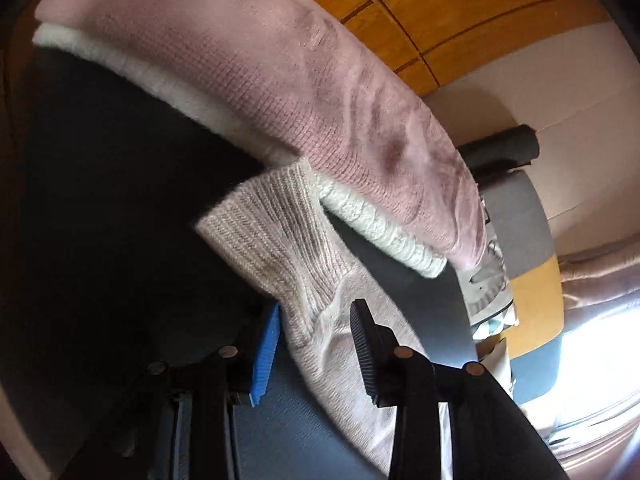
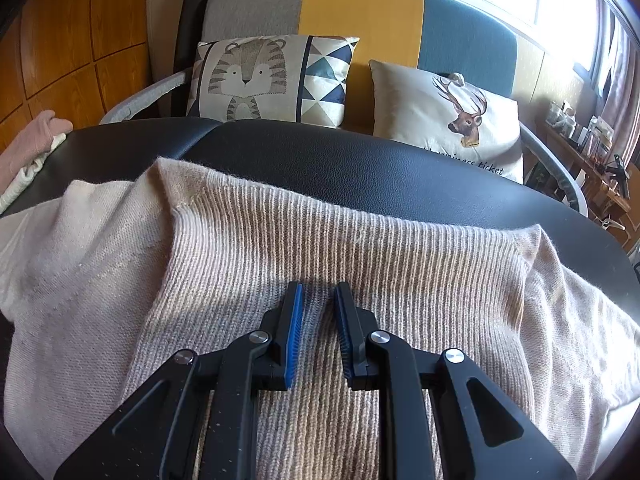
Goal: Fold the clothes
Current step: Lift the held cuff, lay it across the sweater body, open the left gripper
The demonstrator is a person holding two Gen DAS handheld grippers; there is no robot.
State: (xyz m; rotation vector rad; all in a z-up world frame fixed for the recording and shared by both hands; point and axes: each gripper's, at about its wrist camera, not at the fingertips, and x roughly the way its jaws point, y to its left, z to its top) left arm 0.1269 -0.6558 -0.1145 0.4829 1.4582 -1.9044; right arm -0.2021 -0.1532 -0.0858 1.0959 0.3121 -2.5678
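A: What can't you make out?

B: The beige sweater (image 2: pixel 280 248) runs off the bottom and both sides of the right wrist view, so its full outline is cut off. In the left wrist view the frame is rolled and partly dark; the bench (image 1: pixel 100 160) there is just black.

A: Edges and open room?

B: Bare black bench (image 2: pixel 360 160) lies beyond the ribbed hem, up to its far edge before the sofa (image 2: pixel 360 8). A folded pink garment (image 1: pixel 280 60) on a white one (image 1: pixel 380 232) sits near the left edge.

A: And the tools?

B: The right tool (image 2: pixel 318 292) rests over the ribbed hem, jaws narrowly apart, nothing visibly pinched. The left tool (image 1: pixel 316 320) is spread, the sleeve (image 1: pixel 332 344) lying between its pads, its ribbed cuff (image 1: pixel 272 232) just beyond the tips.
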